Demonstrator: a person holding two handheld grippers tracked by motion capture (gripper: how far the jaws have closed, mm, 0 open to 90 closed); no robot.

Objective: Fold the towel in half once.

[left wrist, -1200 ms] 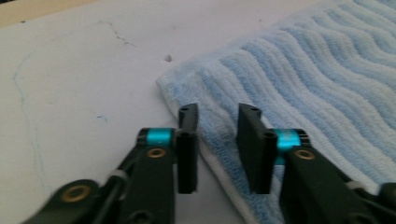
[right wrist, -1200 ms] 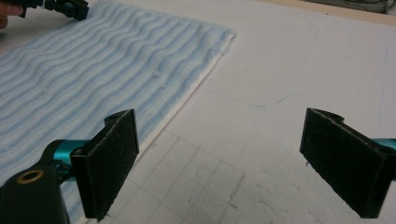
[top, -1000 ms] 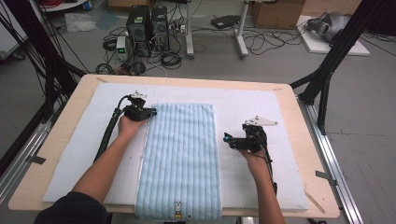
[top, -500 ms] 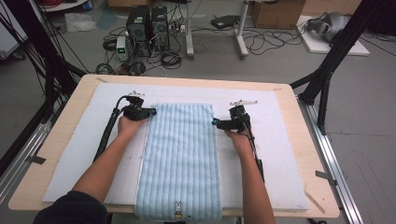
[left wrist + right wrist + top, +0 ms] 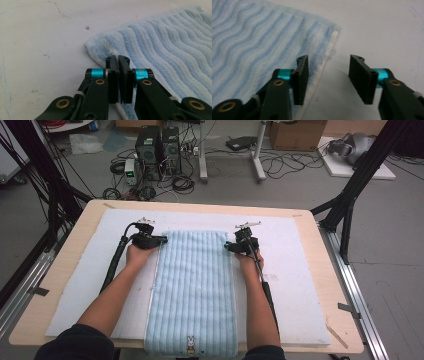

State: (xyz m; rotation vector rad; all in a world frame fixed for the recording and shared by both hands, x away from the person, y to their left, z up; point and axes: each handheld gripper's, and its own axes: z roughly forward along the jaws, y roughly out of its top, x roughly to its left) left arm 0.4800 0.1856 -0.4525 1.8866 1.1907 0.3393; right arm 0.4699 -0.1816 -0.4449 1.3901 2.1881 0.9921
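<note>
- Ribbed light-blue terry towel point(image 5: 192, 292), long rectangle, flat along middle of white foam mat point(image 5: 300, 285).
- Left gripper point(image 5: 118, 61): clamped on far-left towel corner.
- Right gripper point(image 5: 328, 65): just been closing, half apart, far-right towel edge between, pads not pressing.

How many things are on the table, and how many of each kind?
Blue striped towel: 1
White mat under it: 1
Hand-held tools: 2, the left tool shut on the towel's edge, the right tool open at the opposite edge
Total: 4

A light-blue striped towel point(image 5: 192, 292) lies flat lengthwise on the white mat point(image 5: 300, 285), rabbit emblem nearest the person.
</note>
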